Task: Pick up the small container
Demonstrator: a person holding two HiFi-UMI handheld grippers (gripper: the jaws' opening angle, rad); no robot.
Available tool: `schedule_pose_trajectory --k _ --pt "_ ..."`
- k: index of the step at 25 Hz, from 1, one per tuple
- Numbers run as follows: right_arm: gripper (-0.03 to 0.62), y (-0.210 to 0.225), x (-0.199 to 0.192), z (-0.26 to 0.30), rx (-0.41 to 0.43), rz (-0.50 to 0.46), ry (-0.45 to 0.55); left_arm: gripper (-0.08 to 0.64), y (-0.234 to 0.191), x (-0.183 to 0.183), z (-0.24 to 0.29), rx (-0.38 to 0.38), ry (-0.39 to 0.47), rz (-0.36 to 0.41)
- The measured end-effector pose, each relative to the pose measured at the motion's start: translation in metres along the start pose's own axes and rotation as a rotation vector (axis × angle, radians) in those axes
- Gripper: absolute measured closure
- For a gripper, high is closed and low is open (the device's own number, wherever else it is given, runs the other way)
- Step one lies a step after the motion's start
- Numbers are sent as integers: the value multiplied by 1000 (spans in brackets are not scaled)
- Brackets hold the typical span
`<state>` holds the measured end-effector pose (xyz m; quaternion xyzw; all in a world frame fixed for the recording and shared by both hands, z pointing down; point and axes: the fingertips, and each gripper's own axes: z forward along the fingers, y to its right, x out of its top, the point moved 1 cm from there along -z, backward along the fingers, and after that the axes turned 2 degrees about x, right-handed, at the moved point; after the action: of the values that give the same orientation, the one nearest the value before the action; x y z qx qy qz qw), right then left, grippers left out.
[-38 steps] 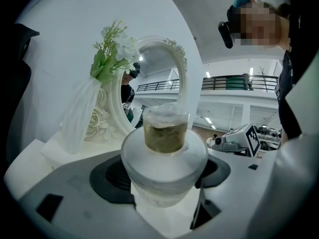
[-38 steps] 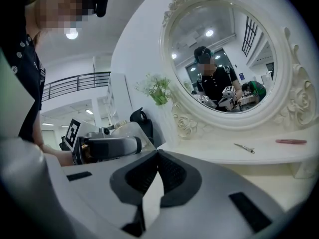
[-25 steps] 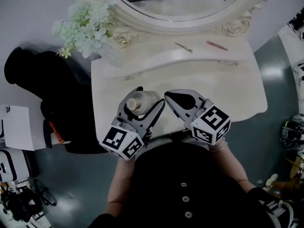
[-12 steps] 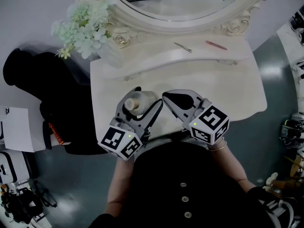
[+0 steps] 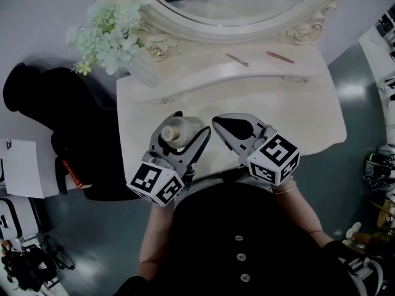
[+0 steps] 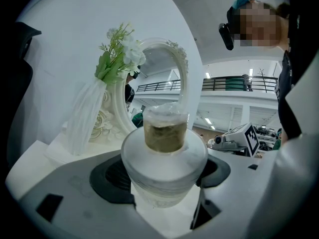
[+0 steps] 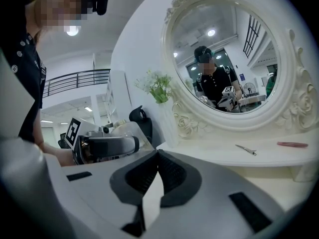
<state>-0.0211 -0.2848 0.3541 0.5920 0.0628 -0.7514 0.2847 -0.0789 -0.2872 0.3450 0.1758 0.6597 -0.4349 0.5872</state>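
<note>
While I watch the feeds, the left gripper is clamped on the small container, with its dark pads pressed against both sides of the wide lower body. The container sits over the front part of the table, just beside the right gripper. I cannot tell whether its base rests on the tabletop or hangs clear of it. It is a squat, round jar of frosted white. A narrower neck rises from the top, and through it I see a dull brownish-yellow fill under a clear, crinkled cover. The right gripper is clenched with its jaw tips touching and nothing between them. It is angled toward the jar. At the back left corner a pale vase holds a bunch of white-green flowers beside the mirror. A small metal tool and a pink stick lie apart on the raised shelf.
</note>
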Motion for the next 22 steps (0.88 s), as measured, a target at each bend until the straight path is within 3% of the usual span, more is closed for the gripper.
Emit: schedule_pose_trajectory --k 22 --pt "592 -2 -8 8 -5 -9 -29 230 0 -6 0 -35 -15 -18"
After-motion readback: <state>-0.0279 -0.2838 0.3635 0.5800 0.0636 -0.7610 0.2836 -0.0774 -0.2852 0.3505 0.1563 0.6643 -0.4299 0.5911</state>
